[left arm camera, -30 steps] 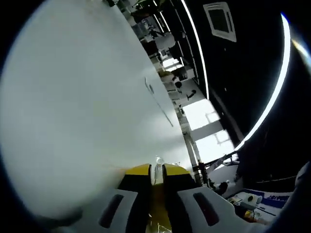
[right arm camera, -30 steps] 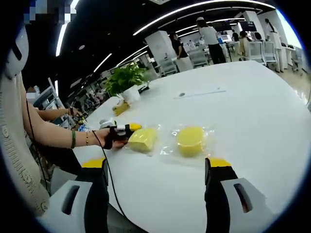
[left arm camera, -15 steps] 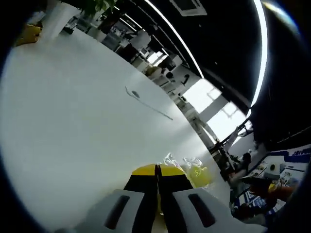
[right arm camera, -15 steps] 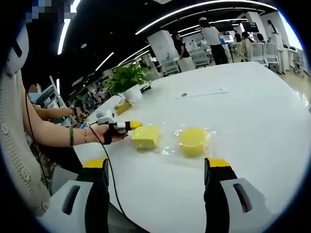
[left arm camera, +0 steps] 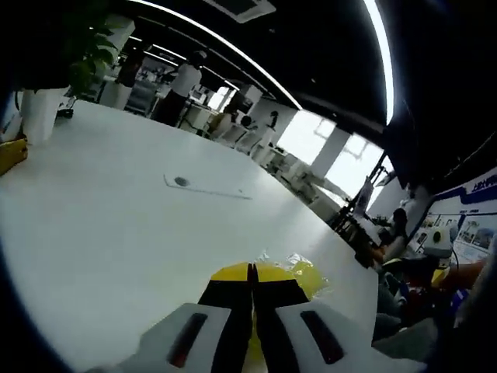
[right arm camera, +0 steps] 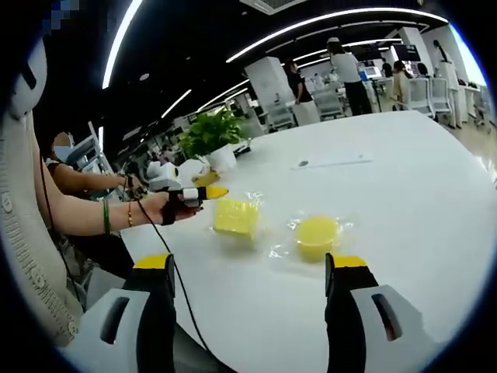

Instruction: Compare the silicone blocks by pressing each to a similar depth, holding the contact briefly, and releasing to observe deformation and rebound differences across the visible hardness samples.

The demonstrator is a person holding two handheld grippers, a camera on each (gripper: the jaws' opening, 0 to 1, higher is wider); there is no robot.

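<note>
Two yellow silicone blocks in clear bags lie on the white table (right arm camera: 404, 179): a square block (right arm camera: 235, 216) and a round block (right arm camera: 318, 233) to its right. A hand holds my left gripper (right arm camera: 216, 191) just left of the square block, yellow tips shut and a small gap away from it. In the left gripper view that gripper (left arm camera: 250, 272) shows its jaws pressed together with nothing between them; a bagged yellow block (left arm camera: 309, 277) peeks out behind the tips. My right gripper (right arm camera: 252, 264) hangs over the near table edge, jaws wide open and holding nothing, short of both blocks.
A potted plant (right arm camera: 211, 134) stands behind the blocks, with a small yellow object (left arm camera: 12, 154) beside its pot (left arm camera: 39, 113). A thin paper strip (right arm camera: 334, 162) lies mid-table. A person's forearm (right arm camera: 85, 214) reaches in from the left. People and chairs stand beyond the far edge.
The left gripper has drawn back from the square block, which it touched a second ago, and has rolled level. The right view has shifted slightly.
</note>
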